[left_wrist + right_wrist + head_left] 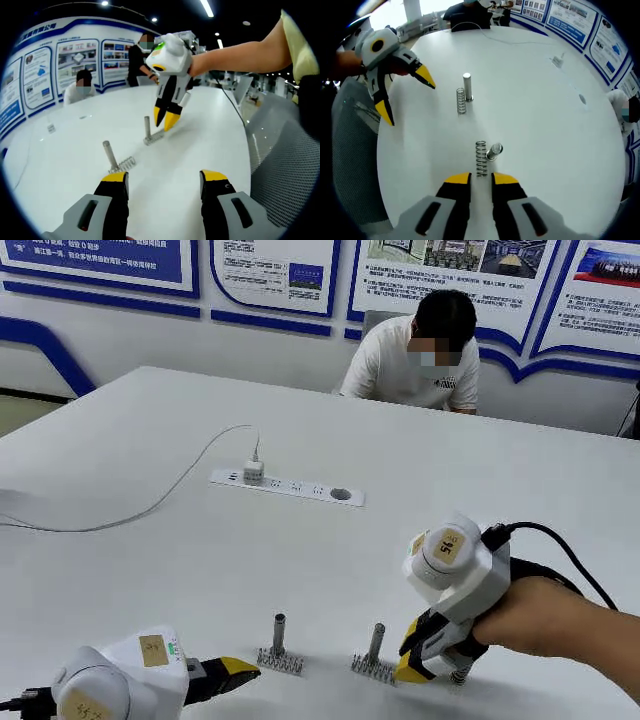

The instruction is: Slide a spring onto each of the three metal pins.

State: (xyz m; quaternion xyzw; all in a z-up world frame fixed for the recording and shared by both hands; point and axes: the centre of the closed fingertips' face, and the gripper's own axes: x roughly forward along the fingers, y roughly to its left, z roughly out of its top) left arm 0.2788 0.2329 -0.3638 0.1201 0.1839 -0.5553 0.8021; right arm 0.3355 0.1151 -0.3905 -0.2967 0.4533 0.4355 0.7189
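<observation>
White table (150, 420): a grey cable (150, 506) crosses the left half of the head view to a plug in a white power strip (300, 487) at centre. Left gripper (238, 670): lower left corner, white body, yellow tips. In its own view the jaws are released and spread wide, with nothing between them. Left pin (279, 630): lower centre, upright. Left spring (280, 662): flat on the table at that pin's base. Right pin (376, 640): just right of the first, upright. Right spring (372, 668): flat on the table against that pin's base. Neither spring is on its pin. Right gripper (418, 668): lower right, tipped downward, yellow tip just beside the right spring's right end. In its own view the jaws stand a narrow gap apart, not clenched. The spring's near end lies at the mouth of that gap; whether it touches them cannot be told. Hand (540, 615): right edge, holding the right gripper, a black lead (560, 540) arching above it. Seated person (420, 350): upper centre-right, white shirt, at the table's far edge. Wall posters (280, 270): blue-bordered, along the top.
</observation>
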